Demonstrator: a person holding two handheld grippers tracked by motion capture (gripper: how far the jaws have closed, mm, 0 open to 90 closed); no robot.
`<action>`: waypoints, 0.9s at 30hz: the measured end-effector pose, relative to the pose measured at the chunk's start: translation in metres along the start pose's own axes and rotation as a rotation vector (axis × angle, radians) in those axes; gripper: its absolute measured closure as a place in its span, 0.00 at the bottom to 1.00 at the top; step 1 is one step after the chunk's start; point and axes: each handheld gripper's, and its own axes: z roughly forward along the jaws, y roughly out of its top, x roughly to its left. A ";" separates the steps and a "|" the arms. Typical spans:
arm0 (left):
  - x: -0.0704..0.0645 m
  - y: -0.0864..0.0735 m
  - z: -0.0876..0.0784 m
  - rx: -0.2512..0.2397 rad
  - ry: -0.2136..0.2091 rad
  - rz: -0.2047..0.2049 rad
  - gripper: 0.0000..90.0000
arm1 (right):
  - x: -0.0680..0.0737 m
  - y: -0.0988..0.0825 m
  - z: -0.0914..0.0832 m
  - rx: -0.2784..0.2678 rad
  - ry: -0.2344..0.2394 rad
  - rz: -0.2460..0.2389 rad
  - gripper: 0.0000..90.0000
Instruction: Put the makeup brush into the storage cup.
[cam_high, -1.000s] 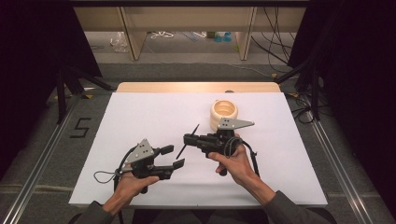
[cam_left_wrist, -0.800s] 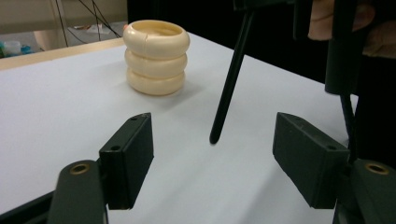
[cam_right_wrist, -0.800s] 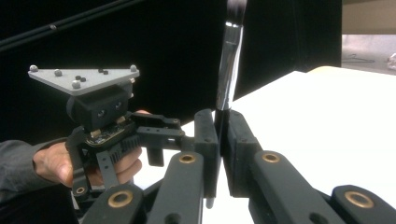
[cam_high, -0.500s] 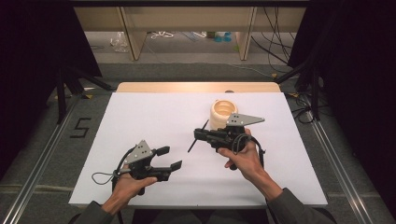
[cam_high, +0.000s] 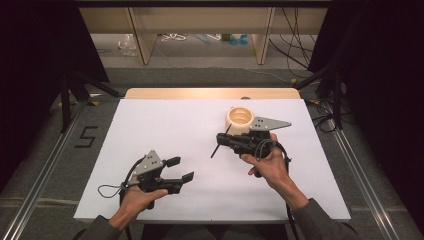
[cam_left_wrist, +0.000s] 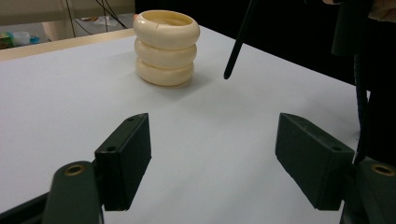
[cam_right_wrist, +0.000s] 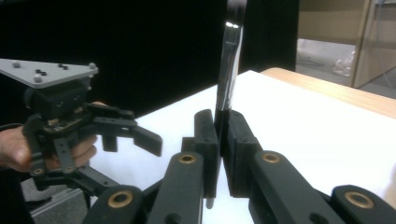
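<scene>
Bright overhead light — dark, soft-focus surroundings

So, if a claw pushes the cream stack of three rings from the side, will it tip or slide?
The ring stack looks hard and glossy, so it probably slides on the smooth white table. It is about as tall as wide, so a high push may topple it, or separate the rings if they are loose.

On the table (cam_high: 165, 120), a stack of rings (cam_high: 240, 120) is set right of centre toward the far edge. The right claw (cam_high: 222, 140), with a thin rod (cam_high: 220, 143) clamped in it, is placed just near of the stack. The left claw (cam_high: 181, 169) is held lower left, well apart.
</scene>
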 end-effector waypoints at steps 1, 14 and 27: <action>0.000 0.000 0.000 -0.001 0.004 -0.008 0.30 | -0.002 0.000 0.000 -0.001 -0.009 -0.008 0.95; -0.001 0.000 0.000 0.001 0.029 -0.020 0.23 | -0.019 0.007 -0.016 0.009 -0.110 -0.038 0.95; -0.001 -0.001 0.001 -0.009 0.022 -0.014 0.21 | -0.039 0.012 -0.028 0.005 -0.171 -0.024 0.95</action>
